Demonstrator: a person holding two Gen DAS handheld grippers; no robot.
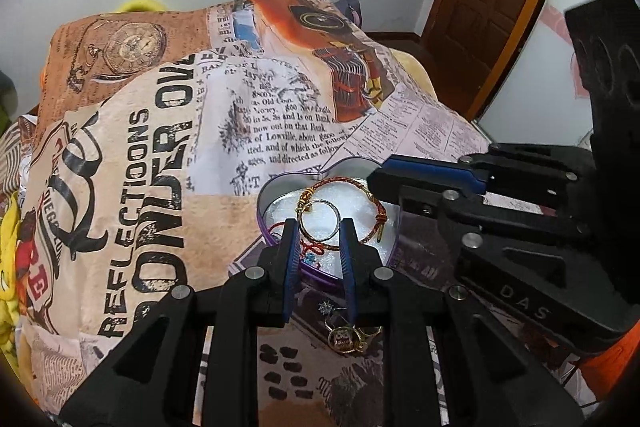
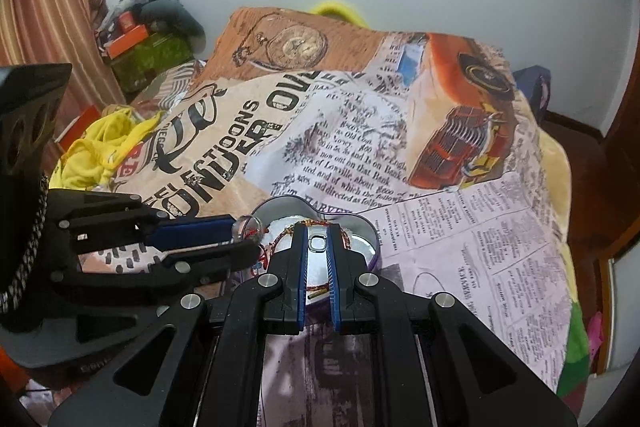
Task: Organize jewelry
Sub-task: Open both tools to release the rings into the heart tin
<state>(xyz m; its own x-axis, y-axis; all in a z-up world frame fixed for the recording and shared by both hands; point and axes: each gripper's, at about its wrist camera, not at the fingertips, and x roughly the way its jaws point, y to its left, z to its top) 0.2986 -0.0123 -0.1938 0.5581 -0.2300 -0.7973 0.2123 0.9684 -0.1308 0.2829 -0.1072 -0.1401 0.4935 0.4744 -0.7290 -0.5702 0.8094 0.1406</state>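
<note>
Both hand-held grippers work over one small tin on a bed. Largest first: the printed newspaper-pattern bedspread carries everything, and the heart-shaped purple tin sits on it toward its near edge, lid off, white padding showing inside, presumably so pieces can be dropped in and not scratch.

Over the tin's near rim, the left gripper holds its blue-padded jaws partly apart with a thin silver ring between the tips; whether the pads actually pinch it or merely frame it I cannot tell. Inside the tin lies a red-and-gold braided bracelet, curled against the far wall, with a thinner red cord piece near the front rim.

From the tin's right side comes the right gripper, jaws narrowed around a small dark rounded-square piece, apparently gripping it above the padding; I judge it is about to be released there.

Outside the tin, on the bedspread just before its near rim, a gold round owl pendant and a small sparkly star-shaped charm still wait to be gathered.
</note>
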